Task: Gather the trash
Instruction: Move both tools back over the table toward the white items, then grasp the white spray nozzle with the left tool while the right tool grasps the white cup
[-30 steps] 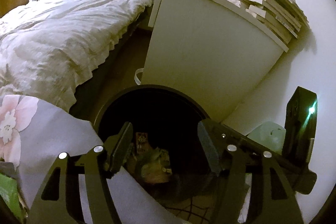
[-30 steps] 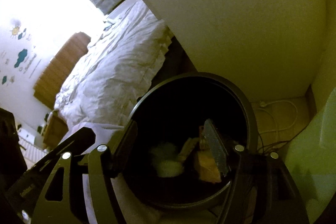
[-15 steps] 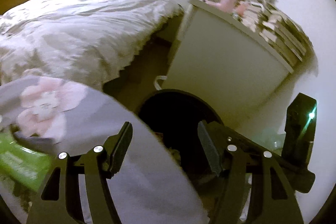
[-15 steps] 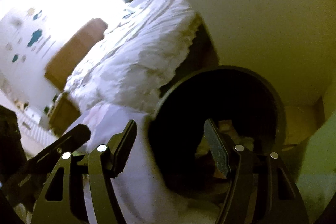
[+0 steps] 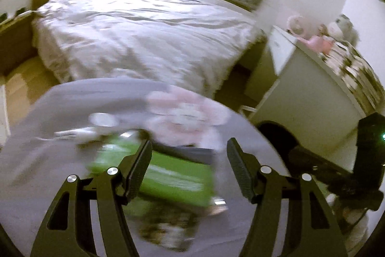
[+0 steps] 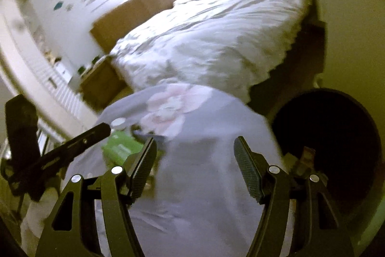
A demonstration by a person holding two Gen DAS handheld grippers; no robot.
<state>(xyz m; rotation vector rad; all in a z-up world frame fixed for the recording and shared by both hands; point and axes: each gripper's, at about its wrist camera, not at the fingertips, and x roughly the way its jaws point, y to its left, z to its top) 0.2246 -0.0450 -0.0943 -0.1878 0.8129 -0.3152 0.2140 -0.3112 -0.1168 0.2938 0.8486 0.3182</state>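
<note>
My left gripper (image 5: 189, 148) is open and holds nothing. It hangs over a round table with a grey flowered cloth (image 5: 36, 160). Under it lies a blurred green packet (image 5: 173, 175), with more blurred litter (image 5: 168, 228) nearer me and a small white cap (image 5: 103, 119) farther off. My right gripper (image 6: 195, 143) is also open and holds nothing, above the same cloth (image 6: 204, 184). The green packet (image 6: 118, 148) lies to its left. The black trash bin (image 6: 324, 131) stands on the floor to the right with litter (image 6: 305, 160) inside. Its rim (image 5: 276, 134) shows behind the table.
A bed with a white quilt (image 5: 144, 40) fills the space behind the table. A white dresser (image 5: 308, 98) with books and plush toys stands by the wall beside the bin. A wooden bedside unit (image 6: 101, 86) and a white radiator (image 6: 60, 93) are at the left.
Both grippers have swung left, away from the bin's mouth and over the clothed table. The bin has slid to the right edge of both views, and the green packet has come into view.
</note>
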